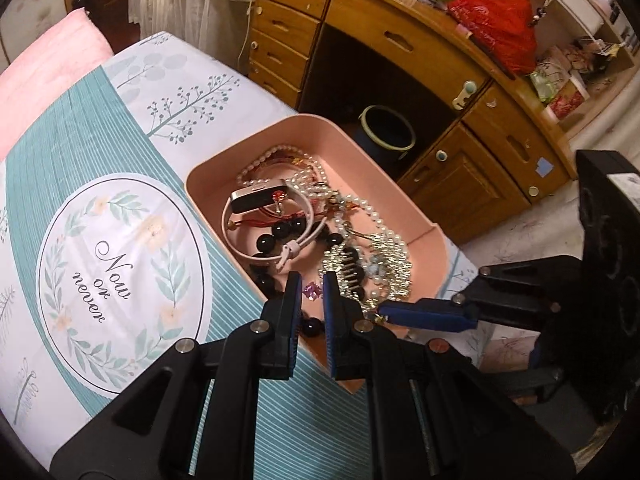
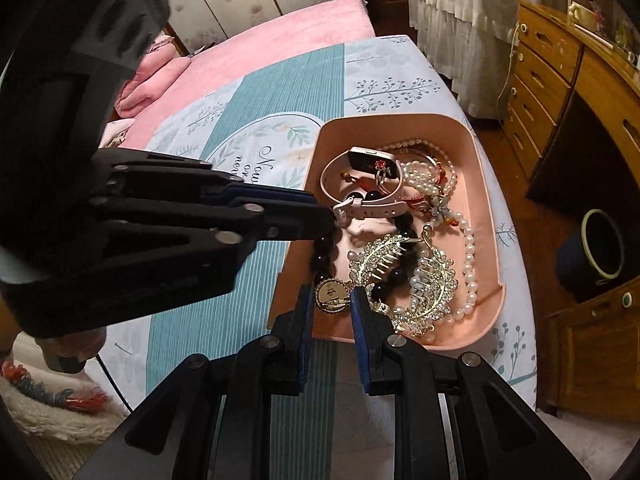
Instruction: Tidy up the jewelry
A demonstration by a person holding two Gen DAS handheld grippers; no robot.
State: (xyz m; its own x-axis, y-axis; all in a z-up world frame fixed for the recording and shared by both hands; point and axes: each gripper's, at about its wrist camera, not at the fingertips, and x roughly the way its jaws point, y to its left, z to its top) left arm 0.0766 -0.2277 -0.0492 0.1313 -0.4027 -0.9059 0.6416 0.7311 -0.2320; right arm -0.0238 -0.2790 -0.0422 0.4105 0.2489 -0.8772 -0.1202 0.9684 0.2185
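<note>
A pink tray (image 1: 352,152) (image 2: 486,200) on the bed holds tangled jewelry: a smartwatch with a pale strap (image 1: 260,196) (image 2: 368,162), pearl strands (image 1: 376,216) (image 2: 468,256), black beads (image 1: 280,232) (image 2: 324,256), a rhinestone leaf comb (image 1: 384,264) (image 2: 424,280), a pink gem (image 1: 313,291) and a round gold brooch (image 2: 331,295). My left gripper (image 1: 313,294) (image 2: 334,216) is open, its jaws either side of the pink gem. My right gripper (image 2: 332,300) (image 1: 380,314) is open, its jaws either side of the brooch at the tray's near edge.
The tray sits on a teal and white printed bedcover (image 1: 120,240) (image 2: 280,92) near the bed's edge. A pink blanket (image 2: 256,56) lies beyond. A wooden desk with drawers (image 1: 400,40) (image 2: 560,80) and a dark bin (image 1: 386,132) (image 2: 596,252) stand past the bed.
</note>
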